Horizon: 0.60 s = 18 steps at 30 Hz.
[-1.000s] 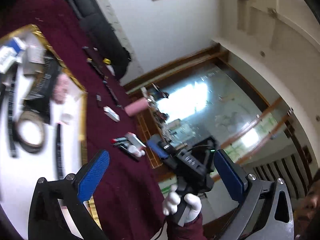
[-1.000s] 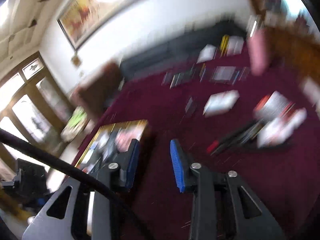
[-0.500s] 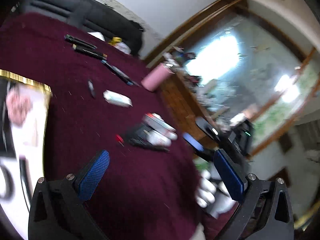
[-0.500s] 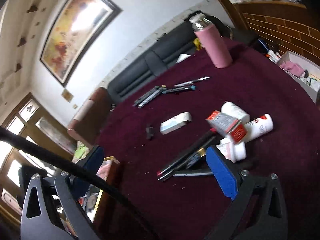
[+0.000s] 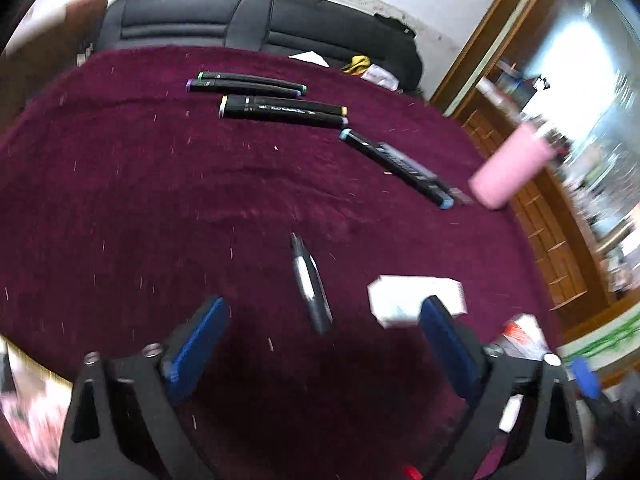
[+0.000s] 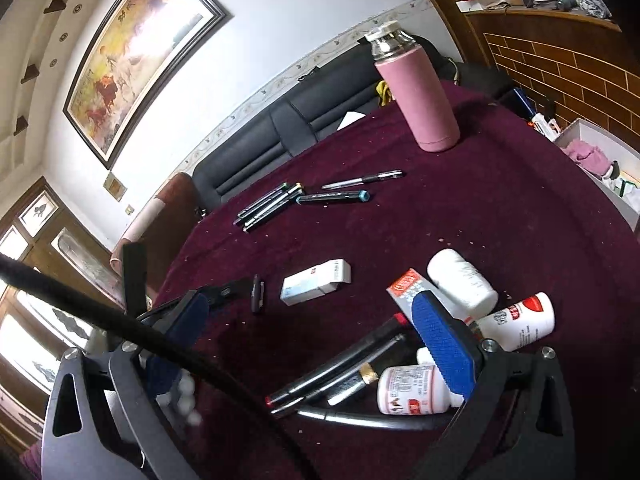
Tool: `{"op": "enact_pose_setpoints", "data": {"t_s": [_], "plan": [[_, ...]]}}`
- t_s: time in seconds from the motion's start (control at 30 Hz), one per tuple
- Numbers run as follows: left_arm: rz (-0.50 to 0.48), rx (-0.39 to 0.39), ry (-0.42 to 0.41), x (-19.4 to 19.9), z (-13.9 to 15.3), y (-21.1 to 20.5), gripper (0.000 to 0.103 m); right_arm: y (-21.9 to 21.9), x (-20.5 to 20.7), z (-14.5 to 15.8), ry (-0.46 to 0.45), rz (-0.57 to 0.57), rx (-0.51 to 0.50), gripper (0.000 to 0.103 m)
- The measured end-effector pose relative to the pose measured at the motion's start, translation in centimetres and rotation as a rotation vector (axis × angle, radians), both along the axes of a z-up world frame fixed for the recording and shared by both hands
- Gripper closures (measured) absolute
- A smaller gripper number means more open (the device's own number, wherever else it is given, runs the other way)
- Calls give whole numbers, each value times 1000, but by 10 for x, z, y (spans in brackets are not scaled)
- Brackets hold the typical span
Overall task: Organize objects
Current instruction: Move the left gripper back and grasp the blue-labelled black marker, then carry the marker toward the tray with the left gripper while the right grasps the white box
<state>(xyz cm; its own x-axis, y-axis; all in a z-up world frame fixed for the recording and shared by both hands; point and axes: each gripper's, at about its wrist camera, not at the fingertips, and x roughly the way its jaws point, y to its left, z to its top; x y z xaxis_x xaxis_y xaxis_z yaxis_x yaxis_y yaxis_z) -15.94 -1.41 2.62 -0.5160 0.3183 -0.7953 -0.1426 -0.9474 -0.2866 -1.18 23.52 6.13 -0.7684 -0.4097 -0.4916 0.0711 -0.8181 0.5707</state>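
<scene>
A small black and silver pen-like piece (image 5: 310, 284) lies on the maroon cloth (image 5: 140, 208). It sits just ahead of my left gripper (image 5: 323, 306), between the two blue pads. The jaws are closing and neither pad touches it. A white box (image 5: 416, 296) lies by the right pad. My right gripper (image 6: 316, 336) stands wide open with nothing held. It hangs low over a pile of white bottles (image 6: 460, 284), a red and grey box (image 6: 408, 286) and dark pens (image 6: 336, 368). The small piece (image 6: 256, 298) and white box (image 6: 316, 282) lie beyond its tips.
Several black markers (image 5: 280, 114) lie in a row at the far side, with one more marker (image 5: 396, 166) near a pink flask (image 5: 508, 168). A gold-edged tray (image 5: 24, 392) shows blurred at lower left. A black sofa (image 5: 240, 28) runs behind the table. A black cable (image 6: 120, 328) crosses the right view.
The left gripper swung away from the gold-edged tray, tilted down over the cloth and now straddles the small black and silver piece. The right gripper opened from narrow to wide and settled over the pile.
</scene>
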Motion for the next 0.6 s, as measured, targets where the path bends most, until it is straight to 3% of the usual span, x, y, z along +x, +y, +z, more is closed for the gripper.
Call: {"op": "enact_pose_setpoints", "data": {"t_s": [0.07,0.13,0.2,0.23,0.27,0.3,0.43,0.6], "plan": [[-33,-51,-7,-13,-9,13,34,4,0,-2,-10,-11,-6,0],[-68,-162,-12,-19,-18,32,43,7,-1,-5,-19,-18,-13,0],[-100,-316,35,-13,-22,53,42,8,-1,-7,-27,-22,-2,0],[-147,-322,64,-10,-21,57,63,7,-1,-9,-34,-24,8,0],[-188,-322,75,-6,-19,58,88,6,-1,-10,-37,-25,16,0],[-194,-305,59,-4,-18,54,91,5,1,-11,-32,-29,28,0],[-182,-212,34,13,-8,29,91,2,2,-7,-45,-42,42,0],[-230,-15,38,54,23,-3,92,-10,-1,17,-51,-7,39,0]]}}
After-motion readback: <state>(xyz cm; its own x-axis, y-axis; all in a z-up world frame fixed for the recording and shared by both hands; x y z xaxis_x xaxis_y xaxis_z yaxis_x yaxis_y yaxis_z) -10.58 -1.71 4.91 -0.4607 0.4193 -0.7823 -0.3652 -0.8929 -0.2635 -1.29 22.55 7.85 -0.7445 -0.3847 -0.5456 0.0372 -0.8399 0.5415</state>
